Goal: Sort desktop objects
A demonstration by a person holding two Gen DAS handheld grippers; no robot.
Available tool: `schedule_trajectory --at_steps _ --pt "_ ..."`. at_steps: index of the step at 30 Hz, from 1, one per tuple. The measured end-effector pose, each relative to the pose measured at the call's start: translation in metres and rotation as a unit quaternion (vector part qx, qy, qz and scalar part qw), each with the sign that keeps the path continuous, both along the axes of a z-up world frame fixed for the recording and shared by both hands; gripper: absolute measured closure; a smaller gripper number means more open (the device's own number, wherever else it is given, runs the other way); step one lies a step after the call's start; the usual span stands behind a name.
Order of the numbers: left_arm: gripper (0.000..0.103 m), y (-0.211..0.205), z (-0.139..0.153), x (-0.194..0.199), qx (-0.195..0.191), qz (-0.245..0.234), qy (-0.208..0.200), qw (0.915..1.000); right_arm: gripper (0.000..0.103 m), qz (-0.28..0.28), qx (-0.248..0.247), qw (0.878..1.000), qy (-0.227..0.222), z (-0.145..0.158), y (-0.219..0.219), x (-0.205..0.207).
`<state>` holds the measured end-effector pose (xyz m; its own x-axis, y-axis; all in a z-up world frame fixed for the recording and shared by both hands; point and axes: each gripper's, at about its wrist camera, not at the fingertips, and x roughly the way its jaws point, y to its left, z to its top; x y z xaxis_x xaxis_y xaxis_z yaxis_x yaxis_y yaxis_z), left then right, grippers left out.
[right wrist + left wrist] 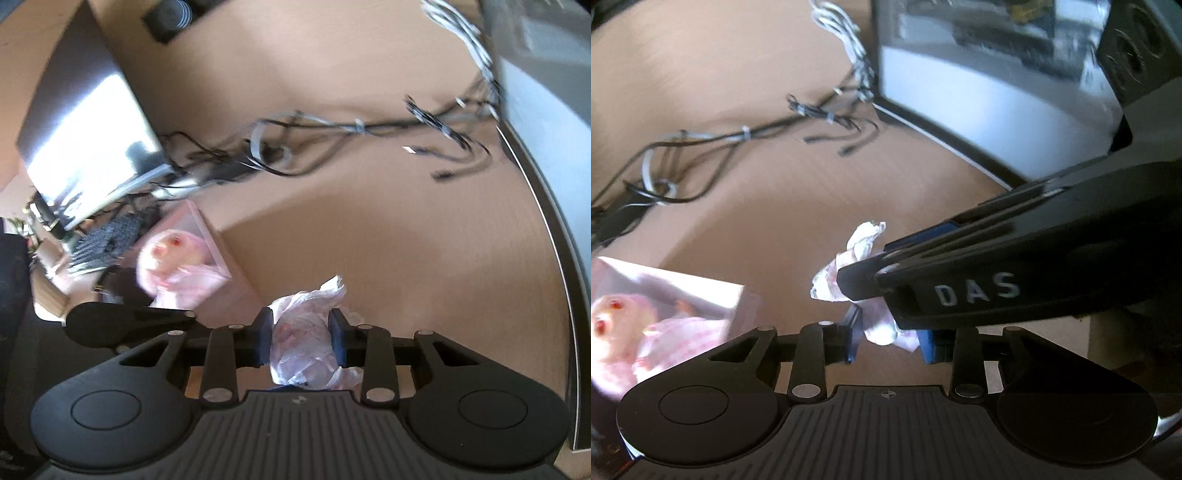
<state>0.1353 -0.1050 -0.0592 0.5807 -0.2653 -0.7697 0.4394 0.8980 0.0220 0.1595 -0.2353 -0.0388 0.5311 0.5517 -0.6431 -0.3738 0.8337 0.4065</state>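
Observation:
A crumpled white-pink wrapper [866,243] hangs above the tan desk [738,221]. Its lower end sits between the blue pads [852,332] of my left gripper [888,338], which is narrowed around it. My right gripper [849,284], a black body marked "DAS", reaches in from the right and covers the wrapper's middle. In the right wrist view the wrapper [301,332] fills the gap of my right gripper [301,341], shut on it. The left gripper's black arm [125,325] shows at the left, its tip hidden.
A pink box with a doll picture [665,306] [184,266] lies at the left. Tangled cables [738,136] [332,129] cross the desk behind. A dark screen [979,92] stands at the right, a laptop [85,140] and keyboard [103,240] at the far left.

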Motion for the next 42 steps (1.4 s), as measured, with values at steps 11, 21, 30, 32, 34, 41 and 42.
schedule_trajectory --at_steps 11,21,30,32,34,41,42 --pt "0.068 0.101 0.061 -0.052 -0.026 0.133 -0.064 0.9888 0.07 0.131 0.039 0.99 -0.04 0.045 0.103 -0.002" --pt "0.066 0.17 0.038 -0.064 -0.018 0.228 -0.022 0.9733 0.07 0.204 -0.001 0.979 -0.006 0.013 0.19 0.011" --pt "0.061 0.172 0.024 -0.06 -0.02 0.227 -0.005 0.9736 0.07 0.189 -0.039 0.981 -0.006 -0.005 0.189 0.016" --pt "0.061 0.172 0.023 -0.06 -0.019 0.227 -0.003 0.9736 0.07 0.189 -0.037 0.981 -0.007 -0.006 0.187 0.015" --pt "0.061 0.173 0.021 -0.058 -0.016 0.229 -0.001 0.9732 0.07 0.189 -0.04 0.981 -0.01 -0.007 0.187 0.015" --pt "0.061 0.177 0.02 -0.054 -0.002 0.244 0.002 0.9697 0.07 0.187 -0.055 0.981 -0.025 -0.007 0.184 0.015" --pt "0.06 0.178 0.022 -0.055 -0.003 0.243 0.002 0.97 0.069 0.183 -0.049 0.982 -0.024 -0.005 0.181 0.016"
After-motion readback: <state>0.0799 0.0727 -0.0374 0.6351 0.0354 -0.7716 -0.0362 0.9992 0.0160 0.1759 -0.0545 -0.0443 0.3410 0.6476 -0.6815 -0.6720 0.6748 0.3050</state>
